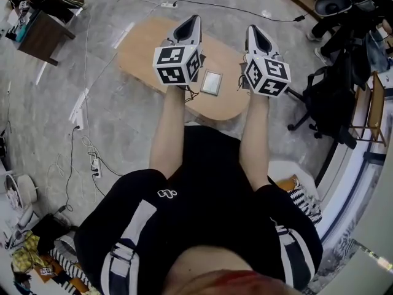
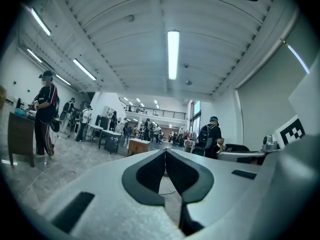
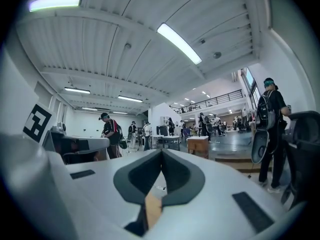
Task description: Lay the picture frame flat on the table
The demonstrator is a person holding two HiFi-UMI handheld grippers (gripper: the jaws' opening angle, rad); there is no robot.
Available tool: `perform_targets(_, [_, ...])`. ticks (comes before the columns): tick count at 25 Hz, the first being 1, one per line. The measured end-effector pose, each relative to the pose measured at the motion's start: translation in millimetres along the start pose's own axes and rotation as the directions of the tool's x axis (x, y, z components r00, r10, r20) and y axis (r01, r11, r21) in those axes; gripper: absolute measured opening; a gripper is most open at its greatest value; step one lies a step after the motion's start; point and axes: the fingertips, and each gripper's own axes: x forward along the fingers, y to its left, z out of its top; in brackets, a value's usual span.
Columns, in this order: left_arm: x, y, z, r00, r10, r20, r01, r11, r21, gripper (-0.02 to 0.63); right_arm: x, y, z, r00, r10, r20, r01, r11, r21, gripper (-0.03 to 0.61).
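Note:
In the head view a small silver-edged picture frame point(image 1: 211, 82) lies flat on the oval wooden table point(image 1: 144, 48), near its front edge. It lies between my two hands. My left gripper point(image 1: 195, 18) is held over the table to the frame's left, pointing away from me, jaws shut and empty. To the frame's right my right gripper point(image 1: 252, 28) points the same way, also shut on nothing. In the left gripper view the gripper point(image 2: 165, 151) faces out across the hall with its pads pressed together. The right gripper view shows the same of its gripper point(image 3: 162, 151). Neither gripper view shows the frame.
Cables and a power strip point(image 1: 78, 109) lie on the floor left of the table. A dark side table point(image 1: 43, 37) stands at the far left. A black office chair with a bag point(image 1: 334, 103) is at the right. People point(image 2: 46, 111) stand at benches across the hall.

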Motion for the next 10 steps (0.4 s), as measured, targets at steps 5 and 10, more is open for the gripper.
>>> perform_targets(5, [2.6, -7.2, -0.6, 1.0, 0.003, 0.001, -0.003, 1.0, 0.0, 0.011, -2.6, -6.3, -0.5, 1.0, 0.004, 0.001, -0.004, 1.0, -0.002, 0.012])
perform_targets(10, [7.6, -8.8, -1.6, 1.0, 0.001, 0.004, -0.001, 1.0, -0.003, 0.011, -0.3, -10.2, -0.3, 1.0, 0.004, 0.001, -0.004, 1.0, -0.01, 0.012])
